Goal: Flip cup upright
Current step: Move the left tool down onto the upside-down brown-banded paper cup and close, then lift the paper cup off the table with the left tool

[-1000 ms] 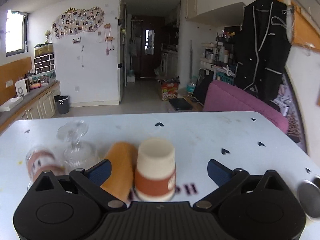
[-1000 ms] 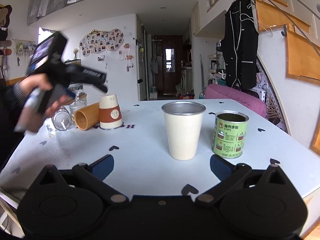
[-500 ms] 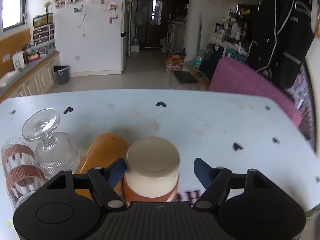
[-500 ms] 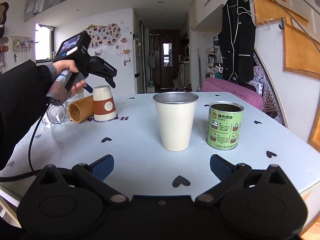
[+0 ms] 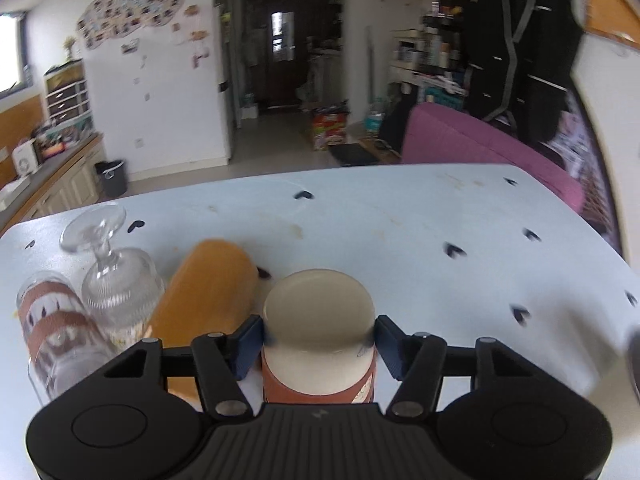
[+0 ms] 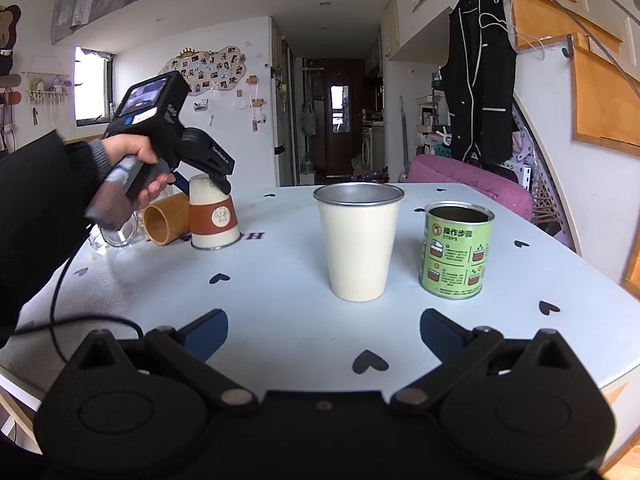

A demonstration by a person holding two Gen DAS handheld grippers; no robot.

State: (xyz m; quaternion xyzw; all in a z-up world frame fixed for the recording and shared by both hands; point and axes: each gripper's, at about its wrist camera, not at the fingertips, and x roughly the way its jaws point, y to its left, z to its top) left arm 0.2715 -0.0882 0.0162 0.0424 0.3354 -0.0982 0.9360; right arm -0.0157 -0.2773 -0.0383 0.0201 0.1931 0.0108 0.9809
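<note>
A cream paper cup with a brown sleeve [image 5: 320, 344] stands upside down on the pale blue table [image 5: 400, 240]. My left gripper [image 5: 319, 338] is shut on the cup near its upturned base, both blue pads touching its sides. In the right wrist view the cup [image 6: 212, 216] still rests rim-down on the table, with the left gripper [image 6: 208, 178] over its top. My right gripper [image 6: 324, 330] is open and empty, low over the table's near edge.
An orange tube cup [image 5: 208, 288] lies on its side left of the paper cup, beside an upturned stemmed glass [image 5: 116, 284] and a patterned glass [image 5: 52, 332]. A cream metal-rimmed cup [image 6: 358, 240] and a green tin [image 6: 456, 252] stand before the right gripper.
My left gripper came down over the upturned paper cup and its jaws closed from wide open onto the cup's sides. The right gripper stayed open and nearly still.
</note>
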